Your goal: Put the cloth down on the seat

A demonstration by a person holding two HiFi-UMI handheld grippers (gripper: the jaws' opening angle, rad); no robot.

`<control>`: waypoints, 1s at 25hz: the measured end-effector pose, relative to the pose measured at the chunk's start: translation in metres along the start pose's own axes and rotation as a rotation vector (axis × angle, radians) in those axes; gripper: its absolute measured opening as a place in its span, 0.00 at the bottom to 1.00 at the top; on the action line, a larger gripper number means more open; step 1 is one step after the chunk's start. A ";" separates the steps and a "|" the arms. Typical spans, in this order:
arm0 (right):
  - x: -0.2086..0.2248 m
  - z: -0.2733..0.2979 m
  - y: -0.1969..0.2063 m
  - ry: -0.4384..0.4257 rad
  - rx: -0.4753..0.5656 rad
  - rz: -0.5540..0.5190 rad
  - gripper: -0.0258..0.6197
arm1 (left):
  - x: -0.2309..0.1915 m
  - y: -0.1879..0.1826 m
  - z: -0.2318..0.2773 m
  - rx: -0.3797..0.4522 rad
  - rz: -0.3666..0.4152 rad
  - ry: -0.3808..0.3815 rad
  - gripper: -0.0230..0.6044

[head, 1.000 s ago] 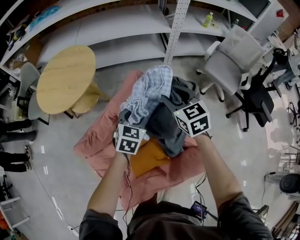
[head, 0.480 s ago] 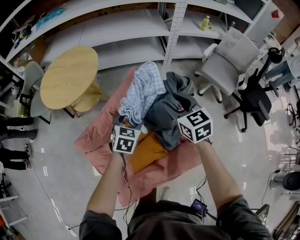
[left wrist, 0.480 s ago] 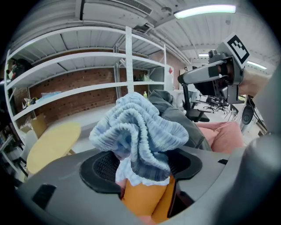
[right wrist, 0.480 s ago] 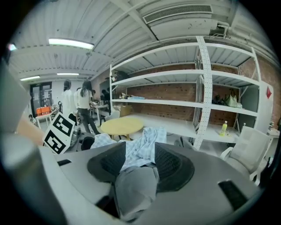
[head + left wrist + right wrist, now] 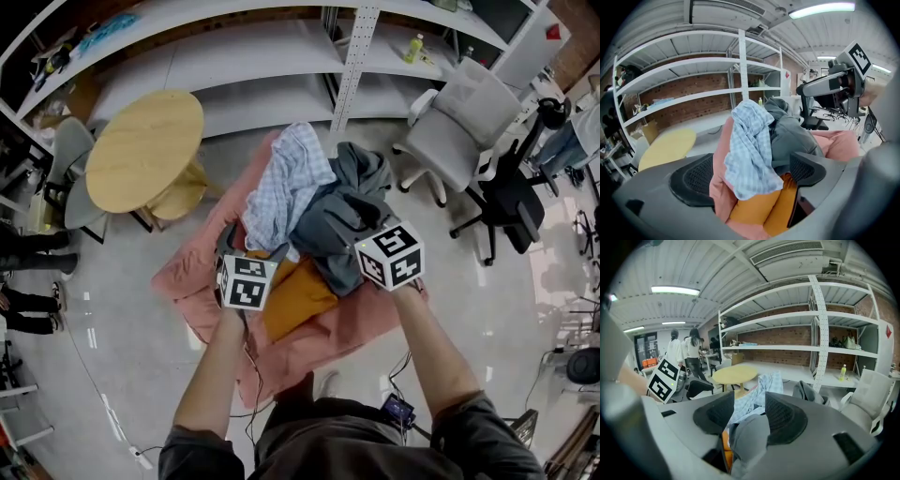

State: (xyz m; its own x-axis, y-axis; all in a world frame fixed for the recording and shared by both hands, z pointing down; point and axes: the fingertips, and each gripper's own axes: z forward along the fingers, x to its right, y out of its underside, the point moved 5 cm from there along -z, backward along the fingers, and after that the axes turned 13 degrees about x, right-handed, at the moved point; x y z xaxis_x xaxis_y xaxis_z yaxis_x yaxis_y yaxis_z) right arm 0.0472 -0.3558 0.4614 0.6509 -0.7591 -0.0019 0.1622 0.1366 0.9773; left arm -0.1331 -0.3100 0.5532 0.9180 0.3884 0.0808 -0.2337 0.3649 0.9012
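A person is leaning over a seat point(image 5: 187, 281) draped in a pink cover point(image 5: 361, 328), holding a claw in each hand. A checked cloth point(image 5: 286, 183) is lying on the seat as a long rumpled strip. Its long axis is running from just ahead of the left claw point(image 5: 749, 176) away toward the shelves point(image 5: 262, 56). The left claw's jaws have just been opening and are standing wide apart. The cloth's near end is showing between them, but the pads are not pressing on it. The right claw point(image 5: 749, 420) is pinching a fold of a grey garment point(image 5: 342, 211), which is heaping against the checked cloth's right side. An orange cloth point(image 5: 295, 295) is lying under both.
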 end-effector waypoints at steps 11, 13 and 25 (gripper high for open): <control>-0.027 -0.024 -0.015 -0.018 0.060 0.045 0.33 | 0.023 -0.044 -0.026 0.157 0.009 0.061 0.69; -0.028 -0.033 -0.024 -0.011 0.086 0.056 0.32 | 0.029 -0.057 -0.035 0.194 0.004 0.076 0.52; -0.036 -0.122 -0.066 0.067 0.216 0.066 0.08 | 0.094 -0.131 -0.089 0.358 0.041 0.168 0.06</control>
State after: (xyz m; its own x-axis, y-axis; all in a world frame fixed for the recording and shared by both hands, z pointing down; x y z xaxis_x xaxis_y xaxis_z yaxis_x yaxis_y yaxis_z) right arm 0.1036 -0.2601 0.3709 0.7038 -0.7082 0.0566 -0.0405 0.0395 0.9984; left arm -0.0445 -0.2453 0.4050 0.8382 0.5401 0.0758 -0.1152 0.0394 0.9926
